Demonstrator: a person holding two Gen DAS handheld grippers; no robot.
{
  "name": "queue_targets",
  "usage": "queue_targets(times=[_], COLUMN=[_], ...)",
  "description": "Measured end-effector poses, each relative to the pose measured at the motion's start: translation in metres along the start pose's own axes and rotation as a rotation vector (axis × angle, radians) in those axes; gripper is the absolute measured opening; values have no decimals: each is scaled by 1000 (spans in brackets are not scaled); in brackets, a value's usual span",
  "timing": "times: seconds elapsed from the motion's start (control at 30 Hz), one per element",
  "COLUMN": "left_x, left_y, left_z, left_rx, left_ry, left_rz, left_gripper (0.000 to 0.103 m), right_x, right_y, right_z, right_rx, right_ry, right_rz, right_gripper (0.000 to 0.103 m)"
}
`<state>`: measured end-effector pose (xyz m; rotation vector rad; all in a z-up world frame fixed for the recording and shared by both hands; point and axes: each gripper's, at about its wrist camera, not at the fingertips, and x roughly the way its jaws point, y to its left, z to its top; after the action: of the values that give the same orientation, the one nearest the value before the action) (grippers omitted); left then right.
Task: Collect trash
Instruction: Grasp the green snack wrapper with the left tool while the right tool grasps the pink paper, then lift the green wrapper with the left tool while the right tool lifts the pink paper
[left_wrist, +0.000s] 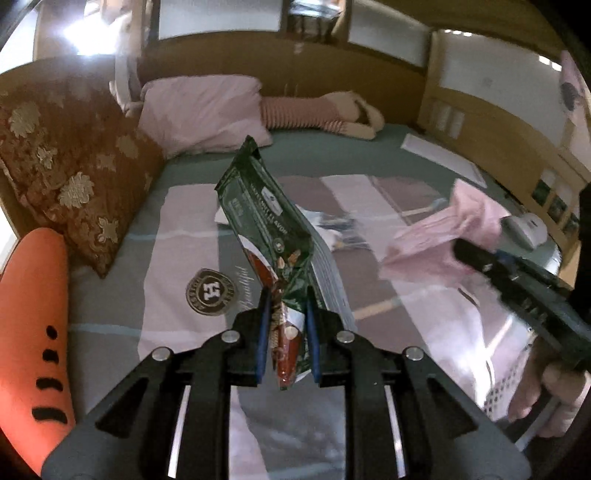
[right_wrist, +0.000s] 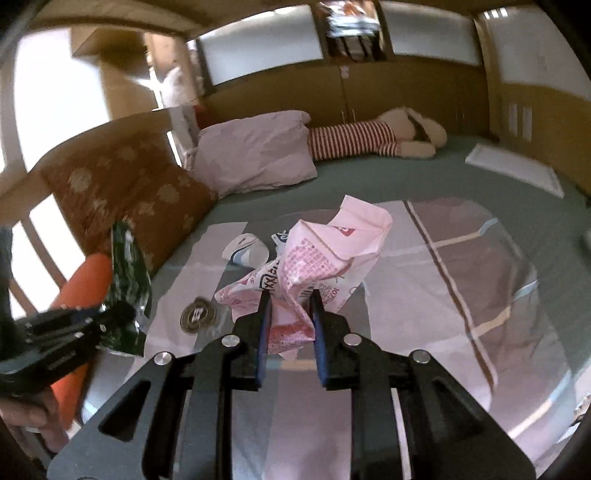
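The left gripper (left_wrist: 284, 310) has its jaws nearly closed on the lower end of a long green snack wrapper (left_wrist: 258, 206), glossy, creased, with a red patch near the pads; it stands lifted above the bed (left_wrist: 332, 155) near the middle; the right gripper (right_wrist: 290, 314) has its jaws nearly closed on a crumpled pink plastic bag (right_wrist: 325, 254) with red print, also held up over the bed's middle; white scraps (right_wrist: 245, 249) lie on the striped blanket (right_wrist: 461, 258) beyond; a brown patterned cushion (left_wrist: 70, 173) and an orange toy (left_wrist: 33, 317) crowd the bed's left edge; a pale pillow (left_wrist: 203, 114) and a striped plush toy (right_wrist: 369, 140) sit along the far edge; the right side of the blanket lies open.
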<state>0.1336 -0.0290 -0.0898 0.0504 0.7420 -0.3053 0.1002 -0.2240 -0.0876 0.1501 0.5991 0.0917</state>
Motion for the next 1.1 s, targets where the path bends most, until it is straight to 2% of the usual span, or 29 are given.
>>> queue_targets(times=[0.17, 0.33, 0.93, 1.1], left_x=[-12, -6, 2, 1], left_y=[-15, -12, -10, -12], left_z=[-31, -51, -49, -50], left_rx=[34, 29, 30, 43], left_ry=[-2, 31, 41, 40], left_rz=[26, 50, 46, 32], left_gripper=[18, 18, 18, 18], right_x=[-31, -32, -30, -56], right_y=[14, 20, 22, 6], right_z=[-23, -39, -41, -38], right_rx=[-56, -64, -59, -11], right_ry=[-43, -24, -13, -56], right_rz=[-10, -16, -4, 0], right_gripper=[22, 22, 22, 22])
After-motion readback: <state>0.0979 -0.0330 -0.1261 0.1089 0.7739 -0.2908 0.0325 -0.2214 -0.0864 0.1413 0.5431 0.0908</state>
